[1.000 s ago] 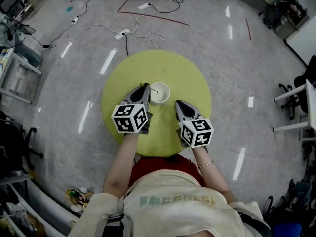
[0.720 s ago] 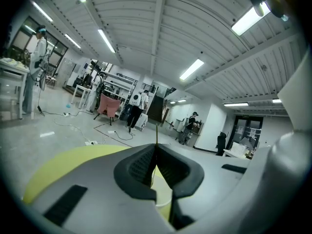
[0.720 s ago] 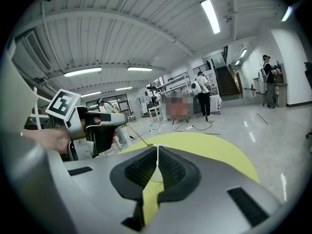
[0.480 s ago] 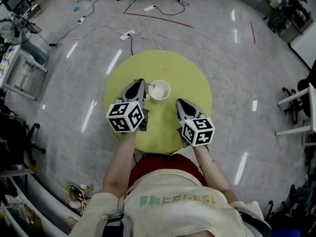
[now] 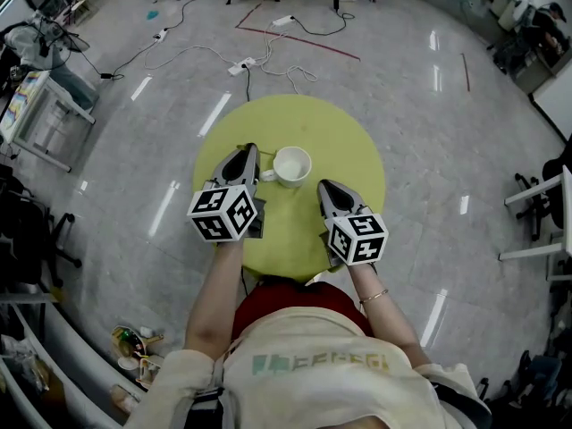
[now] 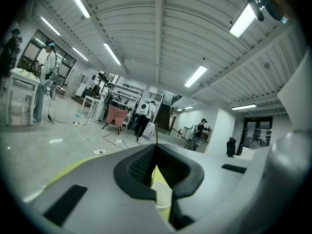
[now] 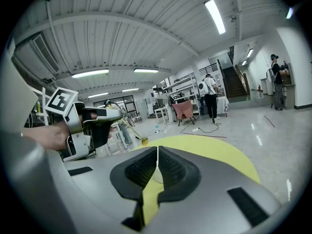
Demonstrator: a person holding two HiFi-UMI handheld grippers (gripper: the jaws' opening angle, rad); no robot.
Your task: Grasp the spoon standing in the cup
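Left gripper (image 6: 156, 147) jaws are pressed together on the handle of a thin gold-coloured metal spoon (image 6: 156, 132). From that gripper's own camera it's just a dark sliver poking up past the tips. The right gripper view makes it clearer: the spoon (image 7: 144, 141) sticks out of the left gripper (image 7: 92, 123) on a slant, with its small round bowl at the low end. It's out over the edge of the round yellow-green counter (image 7: 209, 152). Can't tell if the bowl touches anything.

So the spoon isn't standing in the white round cup (image 5: 291, 164). From the head view the cup sits near the middle of the counter (image 5: 349, 141), just beside the left gripper (image 5: 243, 155) tips, and looks empty. You can also see the cup (image 6: 163, 196) through the gap under the left jaws.

Right gripper (image 7: 157, 150) jaws are closed flat against each other with nothing in them. In the head view the right gripper (image 5: 323, 186) is over the counter, near the cup but not touching it.

Cables and white power strips (image 5: 241, 65) lie on the glossy grey floor (image 5: 429, 114) beyond the counter.
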